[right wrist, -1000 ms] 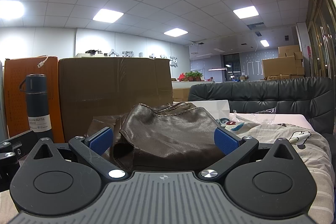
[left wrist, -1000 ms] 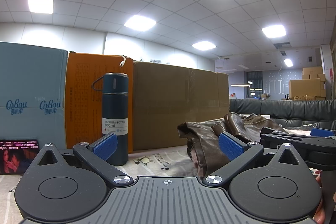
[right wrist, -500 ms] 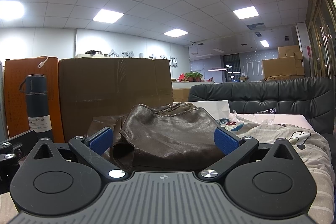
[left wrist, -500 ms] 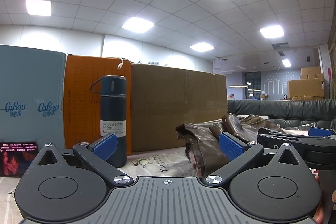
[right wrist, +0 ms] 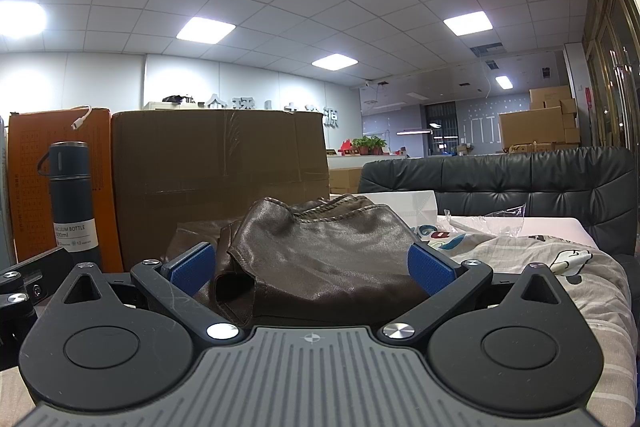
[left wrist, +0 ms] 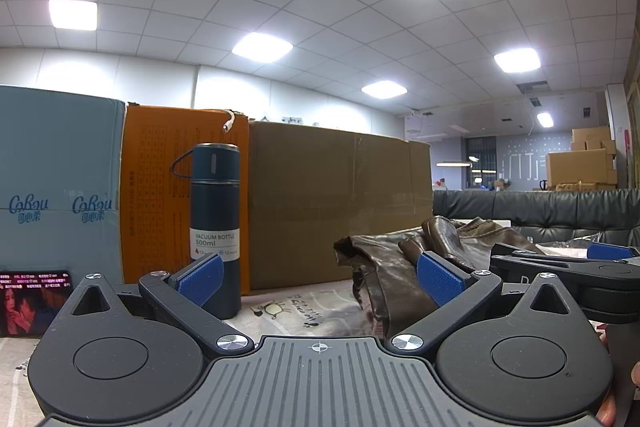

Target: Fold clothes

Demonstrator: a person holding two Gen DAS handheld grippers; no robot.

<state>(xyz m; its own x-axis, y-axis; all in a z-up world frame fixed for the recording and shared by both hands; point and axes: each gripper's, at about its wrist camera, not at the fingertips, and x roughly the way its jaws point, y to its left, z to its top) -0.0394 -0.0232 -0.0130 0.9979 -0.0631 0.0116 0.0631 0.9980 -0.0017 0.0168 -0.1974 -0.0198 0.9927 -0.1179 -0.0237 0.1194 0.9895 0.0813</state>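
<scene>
Hovering level: both grippers (left wrist: 320, 277) (right wrist: 310, 269) spread wide, brown garment (right wrist: 332, 259) ahead.

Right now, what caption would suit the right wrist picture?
Open right gripper faces a crumpled brown leather garment on a printed sheet, vacuum bottle and cardboard box behind.

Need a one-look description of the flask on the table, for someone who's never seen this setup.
Find the row of big boxes at the back of the table: pale blue box, orange box, brown cardboard box. The flask stands upright in front of the orange one. It is the only tall, dark navy cylinder, with a wire loop handle and a white "VACUUM BOTTLE 500ml" label.
</scene>
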